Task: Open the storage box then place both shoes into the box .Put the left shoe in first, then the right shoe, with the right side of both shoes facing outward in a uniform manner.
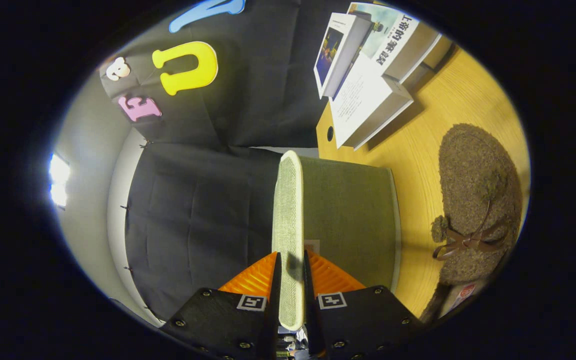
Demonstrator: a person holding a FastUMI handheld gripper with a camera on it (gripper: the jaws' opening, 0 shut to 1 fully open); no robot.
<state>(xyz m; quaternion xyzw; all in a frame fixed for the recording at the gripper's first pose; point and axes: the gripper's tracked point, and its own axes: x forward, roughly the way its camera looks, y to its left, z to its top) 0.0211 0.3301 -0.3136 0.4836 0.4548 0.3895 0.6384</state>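
Woven pale-green fabric runs between the gripper's (290, 287) two fingers: it is the rim of the storage box lid (288, 210), seen edge-on, and both fingers press on it from either side. The view is rolled sideways, so the lid stands swung up, its darker green face (348, 215) turned toward the tabletop. By my reading, the opening step is in hand; the lid looks lifted but not yet let go. Next it must be carried fully back and released before any shoe is fetched. Just beyond the lid, on the yellow wooden table (418, 165), lies a brown fuzzy shoe (473, 175) with a ribbon bow (463, 242). Farther off stand several books (368, 90).
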